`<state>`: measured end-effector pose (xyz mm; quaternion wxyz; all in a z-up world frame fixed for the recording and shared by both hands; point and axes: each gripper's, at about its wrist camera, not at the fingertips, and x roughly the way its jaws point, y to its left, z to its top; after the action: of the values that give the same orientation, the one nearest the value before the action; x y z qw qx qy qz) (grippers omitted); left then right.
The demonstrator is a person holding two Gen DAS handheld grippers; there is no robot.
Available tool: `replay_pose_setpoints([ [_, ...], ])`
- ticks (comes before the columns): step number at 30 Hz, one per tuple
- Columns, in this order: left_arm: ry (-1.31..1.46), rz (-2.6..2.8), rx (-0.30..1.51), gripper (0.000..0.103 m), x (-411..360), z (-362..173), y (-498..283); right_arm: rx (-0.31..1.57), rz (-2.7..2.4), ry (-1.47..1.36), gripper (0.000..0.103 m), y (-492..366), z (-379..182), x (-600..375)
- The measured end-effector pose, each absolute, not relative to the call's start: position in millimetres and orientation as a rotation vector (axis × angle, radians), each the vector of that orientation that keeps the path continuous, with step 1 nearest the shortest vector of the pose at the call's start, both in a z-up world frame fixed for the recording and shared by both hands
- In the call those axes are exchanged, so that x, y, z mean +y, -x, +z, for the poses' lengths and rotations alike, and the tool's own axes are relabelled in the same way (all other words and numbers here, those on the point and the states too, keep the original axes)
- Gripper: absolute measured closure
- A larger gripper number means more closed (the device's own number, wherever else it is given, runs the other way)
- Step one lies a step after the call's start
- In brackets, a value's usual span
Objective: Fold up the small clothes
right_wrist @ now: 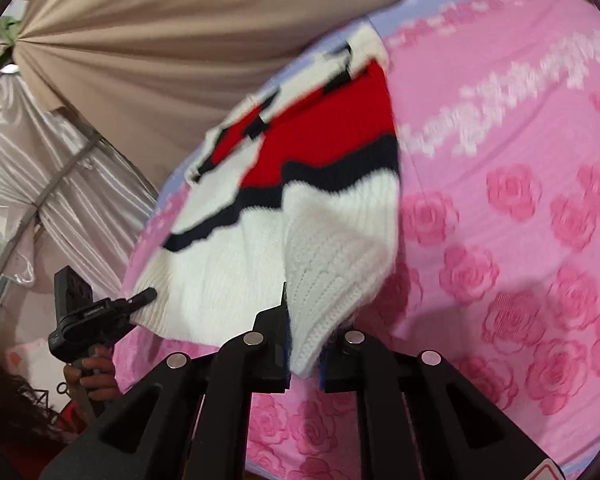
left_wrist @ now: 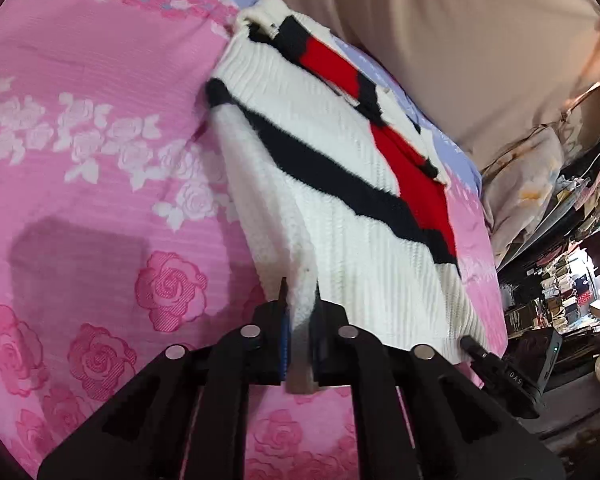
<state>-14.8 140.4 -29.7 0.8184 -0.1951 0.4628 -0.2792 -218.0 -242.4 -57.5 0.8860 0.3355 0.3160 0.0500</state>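
Sweater [left_wrist: 340, 208], a small white knit with black and red bands, lies spread on the bed [left_wrist: 100, 160], its collar end toward the far edge where the pink rose cover gives way to a lilac strip. We hold its near hem at two places: the left gripper [left_wrist: 300, 296] has its jaws pinched narrow on a ridge of white rib at one hem corner, and the right gripper [right_wrist: 306, 320] is closed the same way on a thick bunch of knit at the other corner, lifted a little off the cover.

We judge the knit soft, light and stretchy, thick enough to bulge between the jaws and unlikely to slip, though it will sag and drag across the textured cover. The ribbed hem and side seams look the firmest places to hold.

Beige drapery [right_wrist: 160, 40] hangs beyond the far edge, and cluttered shelves [left_wrist: 560, 280] stand past the side. Nothing lies on the cover in the sweater's way.
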Motion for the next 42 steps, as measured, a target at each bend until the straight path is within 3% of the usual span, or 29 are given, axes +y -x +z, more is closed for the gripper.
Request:
replay_pose_setpoints([
  [6, 0.380, -0.635, 0.803, 0.097, 173.3, 36.6, 76.0, 0.401, 0.191, -0.739, 0.095, 266.7, -11.3, -257.4],
  [13, 0.410, -0.734, 0.487, 0.097, 196.7, 114.6, 135.4, 0.185, 0.320, -0.558, 0.095, 286.4, 74.1, -238.8],
  [18, 0.373, -0.753, 0.379, 0.097, 180.7, 145.0, 92.1, 0.073, 0.343, -0.543, 0.095, 243.1, 101.9, -270.4],
  [21, 0.317, -0.712, 0.350, 0.096, 150.1, 156.0, 23.8, 0.102, 0.263, -0.601, 0.095, 170.5, 99.6, -309.1],
  [27, 0.221, -0.497, 0.517, 0.096, 62.7, 119.8, -125.0, 0.389, 0.049, -0.725, 0.093, -2.0, 37.2, -357.9],
  [29, 0.188, -0.416, 0.658, 0.096, 36.2, 80.2, -176.5, 0.537, -0.091, -0.733, 0.087, -36.4, 12.1, -363.9],
  [31, 0.194, -0.363, 0.813, 0.094, 27.1, 37.3, -209.5, 0.554, -0.127, -0.756, 0.086, -37.8, 1.6, -366.7],
  [32, 0.222, -0.351, 0.853, 0.091, 31.4, 23.4, -213.1, 0.526, -0.120, -0.756, 0.081, -30.1, 3.1, -367.2],
  [34, 0.294, -0.381, 0.831, 0.080, 50.3, 15.6, -199.4, 0.463, -0.157, -0.703, 0.061, -1.0, 9.0, -364.8],
  [35, 0.299, -0.379, 0.797, 0.067, 60.3, 18.7, -186.5, 0.455, -0.180, -0.673, 0.051, 13.9, 10.6, -362.5],
  [36, 0.290, -0.369, 0.762, 0.052, 70.3, 22.5, -172.5, 0.466, -0.192, -0.645, 0.049, 33.1, 9.0, -359.8],
  [39, 0.243, -0.354, 0.678, 0.020, 108.7, 32.9, -125.3, 0.539, -0.183, -0.666, 0.046, 75.8, -14.4, -353.0],
  [42, 0.225, -0.368, 0.728, 0.015, 132.5, 18.0, -92.1, 0.602, -0.164, -0.715, 0.045, 98.9, -38.9, -344.8],
])
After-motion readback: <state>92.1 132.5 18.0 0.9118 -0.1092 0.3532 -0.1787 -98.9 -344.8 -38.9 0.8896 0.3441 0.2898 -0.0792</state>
